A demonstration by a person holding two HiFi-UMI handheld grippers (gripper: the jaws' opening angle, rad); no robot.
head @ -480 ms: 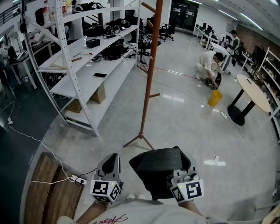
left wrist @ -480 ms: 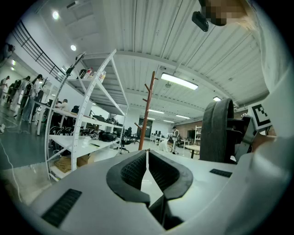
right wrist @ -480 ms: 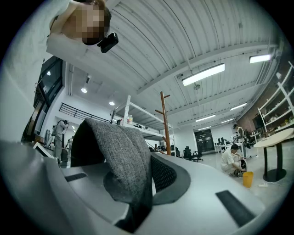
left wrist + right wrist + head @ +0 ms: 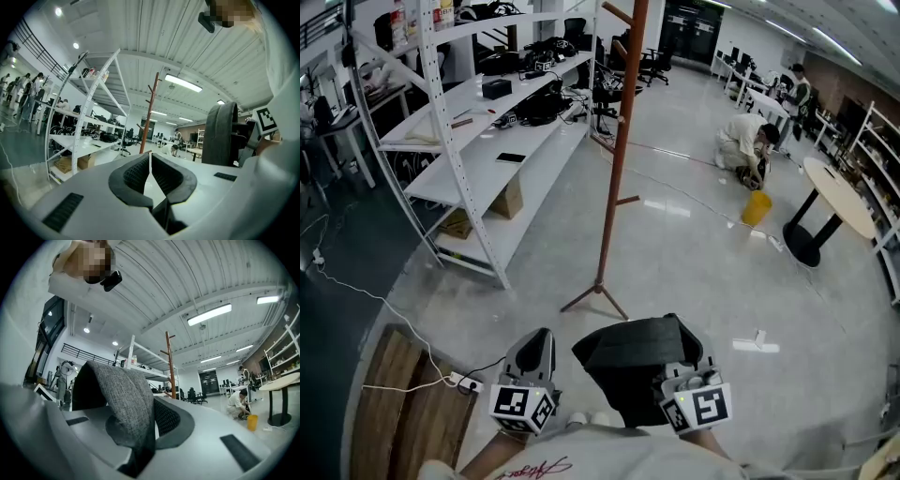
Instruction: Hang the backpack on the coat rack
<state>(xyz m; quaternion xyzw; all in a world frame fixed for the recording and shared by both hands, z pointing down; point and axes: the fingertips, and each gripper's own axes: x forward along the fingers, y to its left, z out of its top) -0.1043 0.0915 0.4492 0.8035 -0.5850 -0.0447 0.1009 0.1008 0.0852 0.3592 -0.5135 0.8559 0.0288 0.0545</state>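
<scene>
The brown coat rack [image 4: 617,159] stands on its tripod foot on the glossy floor, straight ahead of me. Low in the head view hangs the dark backpack [image 4: 636,361], and my right gripper [image 4: 686,382] is shut on its grey fabric strap [image 4: 123,401]. In the right gripper view that strap folds over the right gripper [image 4: 152,401] and hides the left pad. My left gripper [image 4: 534,360] is beside the backpack, apart from it, shut with nothing in it. The left gripper [image 4: 149,157] points level at the coat rack [image 4: 149,117], with the backpack [image 4: 219,136] at its right.
A white shelving unit [image 4: 487,141] loaded with gear runs along the left. A wooden pallet [image 4: 408,412] and a power strip [image 4: 466,382] with a white cable lie at lower left. A crouching person [image 4: 745,141], a yellow bucket [image 4: 757,208] and a round table [image 4: 839,197] are at the right.
</scene>
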